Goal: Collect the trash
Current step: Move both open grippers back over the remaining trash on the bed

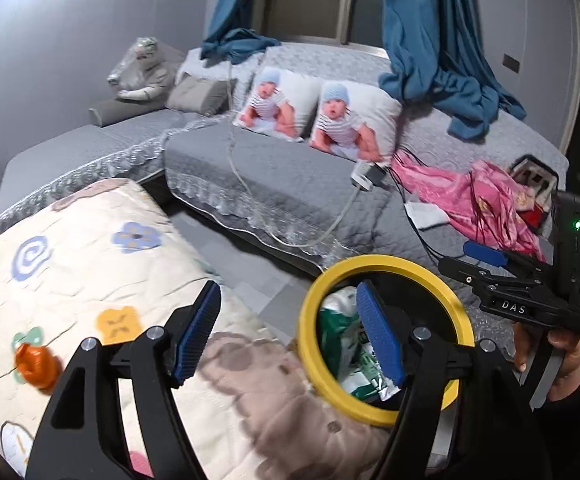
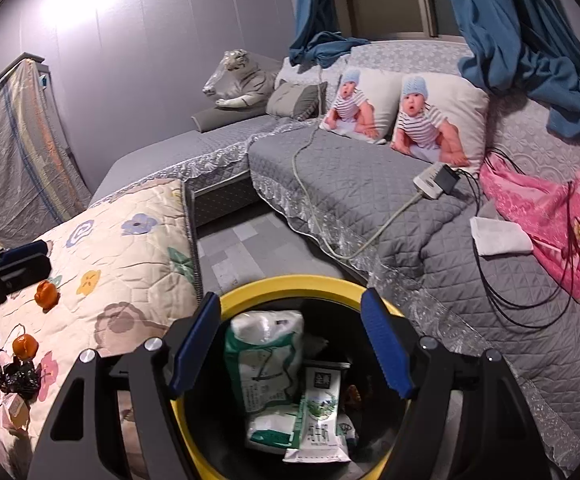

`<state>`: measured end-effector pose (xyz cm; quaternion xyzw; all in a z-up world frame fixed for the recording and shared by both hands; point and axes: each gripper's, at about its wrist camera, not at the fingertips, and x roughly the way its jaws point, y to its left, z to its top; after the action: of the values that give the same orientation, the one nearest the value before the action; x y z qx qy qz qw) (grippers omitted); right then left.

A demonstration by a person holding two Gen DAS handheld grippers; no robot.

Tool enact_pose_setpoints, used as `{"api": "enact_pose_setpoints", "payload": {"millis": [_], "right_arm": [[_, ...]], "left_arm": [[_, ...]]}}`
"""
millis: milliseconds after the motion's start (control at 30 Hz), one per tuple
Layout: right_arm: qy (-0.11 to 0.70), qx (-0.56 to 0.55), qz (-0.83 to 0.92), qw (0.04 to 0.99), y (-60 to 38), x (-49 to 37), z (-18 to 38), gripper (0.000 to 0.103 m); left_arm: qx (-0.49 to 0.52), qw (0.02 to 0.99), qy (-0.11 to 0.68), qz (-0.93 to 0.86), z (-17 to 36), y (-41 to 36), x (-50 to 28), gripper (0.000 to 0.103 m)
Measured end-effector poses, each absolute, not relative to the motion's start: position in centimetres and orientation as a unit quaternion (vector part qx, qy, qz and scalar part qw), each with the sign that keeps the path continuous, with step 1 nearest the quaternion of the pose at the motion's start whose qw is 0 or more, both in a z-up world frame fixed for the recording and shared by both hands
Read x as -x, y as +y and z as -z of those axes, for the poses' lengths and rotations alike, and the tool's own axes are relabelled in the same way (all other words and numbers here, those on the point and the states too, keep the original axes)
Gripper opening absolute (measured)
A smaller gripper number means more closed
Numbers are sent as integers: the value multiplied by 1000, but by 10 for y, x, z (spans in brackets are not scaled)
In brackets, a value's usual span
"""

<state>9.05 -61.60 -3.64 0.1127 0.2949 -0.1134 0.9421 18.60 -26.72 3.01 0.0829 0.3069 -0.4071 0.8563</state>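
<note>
A trash bin with a yellow rim (image 1: 374,264) (image 2: 290,282) stands on the floor between a patterned quilt and the grey sofa. It holds green-and-white wrappers (image 2: 266,364) and a drink carton (image 2: 320,412). My right gripper (image 2: 290,348) is open and empty, right above the bin's mouth. My left gripper (image 1: 290,332) is open and empty, over the quilt's edge beside the bin. Orange crumpled scraps (image 1: 36,366) (image 2: 47,294) lie on the quilt (image 1: 90,264), with another orange scrap (image 2: 25,346) and a black crumpled wrapper (image 2: 16,376) near it.
The grey sofa (image 2: 370,184) carries two baby-print pillows (image 2: 430,124), a power strip with cables (image 2: 436,182), a white folded tissue (image 2: 500,236) and pink cloth (image 2: 550,208). Blue curtains (image 2: 510,32) hang behind. A tiled floor strip (image 2: 242,248) lies between quilt and sofa.
</note>
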Motion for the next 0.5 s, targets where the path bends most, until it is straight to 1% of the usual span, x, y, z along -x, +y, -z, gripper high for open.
{"api": "enact_pose_setpoints", "payload": {"millis": [500], "right_arm": [[288, -90, 47, 952, -555, -117, 22, 69]], "left_arm": [[-54, 908, 282, 305, -51, -134, -201, 69]]}}
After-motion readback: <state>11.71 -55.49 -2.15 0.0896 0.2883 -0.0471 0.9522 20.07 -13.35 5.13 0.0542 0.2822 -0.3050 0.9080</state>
